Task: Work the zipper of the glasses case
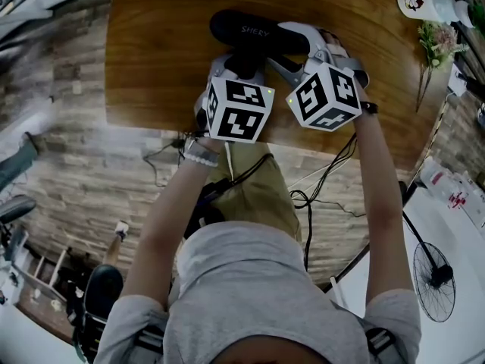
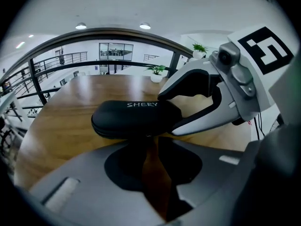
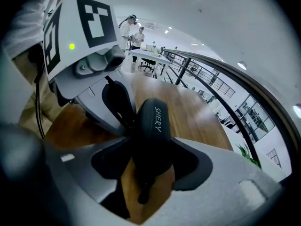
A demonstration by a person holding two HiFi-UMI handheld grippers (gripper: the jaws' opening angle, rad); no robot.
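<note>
While the head view shows my left claw [image 1: 242, 61] and right claw [image 1: 295, 50] at the glasses case [image 1: 254, 30], the left gripper view shows my jaws narrowly apart, the glasses case [image 2: 136, 118] just beyond their tips. The right gripper view shows my jaws clamped on its end.

The glasses case [image 1: 254, 32] is black, long and rounded like a little loaf, with the white word "SHERY" on its top. It lies flat on the brown wooden counter [image 1: 151, 51], near the edge, and its zipper line [image 2: 117, 132] runs round its side and looks shut there. The right gripper [image 3: 150, 161] pinches one end of it, and a small dark zipper pull [image 3: 141, 194] sticks out at that end.
</note>
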